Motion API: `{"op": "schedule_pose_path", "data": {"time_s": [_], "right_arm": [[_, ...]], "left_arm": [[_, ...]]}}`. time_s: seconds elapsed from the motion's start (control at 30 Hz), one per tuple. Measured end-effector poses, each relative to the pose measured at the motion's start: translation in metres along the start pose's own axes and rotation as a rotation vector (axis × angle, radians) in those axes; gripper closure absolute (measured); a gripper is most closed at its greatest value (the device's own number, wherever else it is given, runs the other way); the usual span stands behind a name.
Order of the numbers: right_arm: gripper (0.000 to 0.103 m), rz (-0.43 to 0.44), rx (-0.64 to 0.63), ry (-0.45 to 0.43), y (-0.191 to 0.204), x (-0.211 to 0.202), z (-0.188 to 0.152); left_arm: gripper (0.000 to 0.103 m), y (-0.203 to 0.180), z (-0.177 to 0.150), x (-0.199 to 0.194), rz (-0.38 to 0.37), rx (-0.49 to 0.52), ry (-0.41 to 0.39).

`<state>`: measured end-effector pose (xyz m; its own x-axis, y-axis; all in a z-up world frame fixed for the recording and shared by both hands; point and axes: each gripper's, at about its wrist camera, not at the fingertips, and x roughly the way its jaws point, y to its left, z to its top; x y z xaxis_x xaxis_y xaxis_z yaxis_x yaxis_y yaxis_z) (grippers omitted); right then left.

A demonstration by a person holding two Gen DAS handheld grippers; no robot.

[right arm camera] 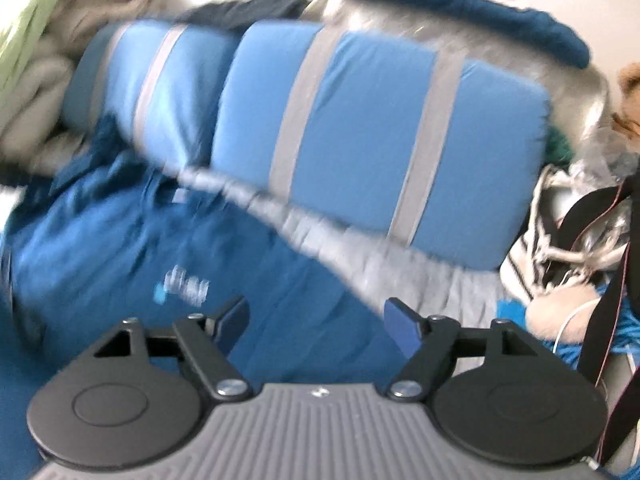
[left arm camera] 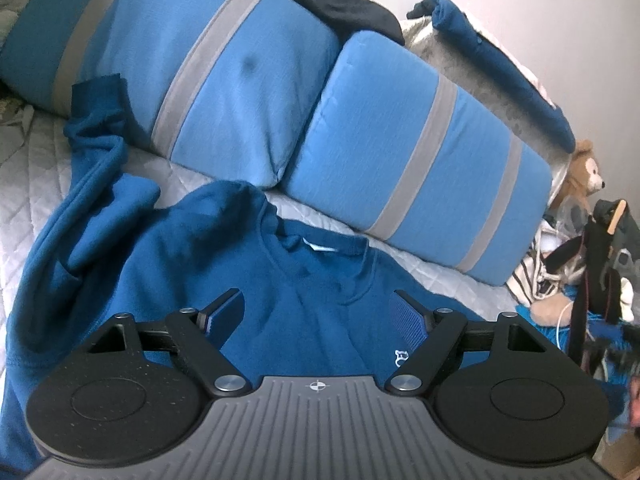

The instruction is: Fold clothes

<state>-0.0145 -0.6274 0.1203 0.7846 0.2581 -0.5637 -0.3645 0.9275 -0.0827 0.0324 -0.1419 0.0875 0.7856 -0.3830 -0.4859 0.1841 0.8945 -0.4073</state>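
Both claws gape wide and hold nothing: the left claw (left arm camera: pixel 318 316) hangs over the chest of a blue sweatshirt (left arm camera: pixel 280 292) spread on a quilted bed (left arm camera: pixel 36 168), the right claw (right arm camera: pixel 316 322) over its edge. Beyond lie two striped pillows (left arm camera: pixel 420 160); farther right, a stuffed toy (left arm camera: pixel 582 176).

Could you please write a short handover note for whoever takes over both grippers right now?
Left gripper: open, empty, over the chest of the blue sweatshirt.
Right gripper: open, empty, over the sweatshirt's side toward the quilted bedcover; this view is blurred.
The sweatshirt lies front up, collar toward the striped pillows, one sleeve bunched beside them.
Done: no fold visible.
Left: straighten the sleeve, then fold.
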Motion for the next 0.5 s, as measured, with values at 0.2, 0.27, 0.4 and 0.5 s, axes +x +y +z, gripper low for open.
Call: {"op": "schedule_pose_path", "data": {"time_s": [0.2, 0.27, 0.4, 0.5], "right_arm": [[0.019, 0.001, 0.085, -0.07, -0.023, 0.016, 0.073], [0.019, -0.002, 0.087, -0.08, -0.027, 0.026, 0.098], [0.019, 0.005, 0.047, -0.001, -0.02, 0.074, 0.098], [0.019, 0.01, 0.017, 0.058, -0.014, 0.109, 0.098]], "left_arm": [[0.023, -0.002, 0.002, -0.005, -0.008, 0.005, -0.035], [0.023, -0.001, 0.002, -0.006, -0.013, -0.001, -0.048], [0.023, -0.001, 0.003, -0.008, -0.021, -0.005, -0.063], [0.023, -0.001, 0.003, -0.006, -0.016, -0.003, -0.055]]}}
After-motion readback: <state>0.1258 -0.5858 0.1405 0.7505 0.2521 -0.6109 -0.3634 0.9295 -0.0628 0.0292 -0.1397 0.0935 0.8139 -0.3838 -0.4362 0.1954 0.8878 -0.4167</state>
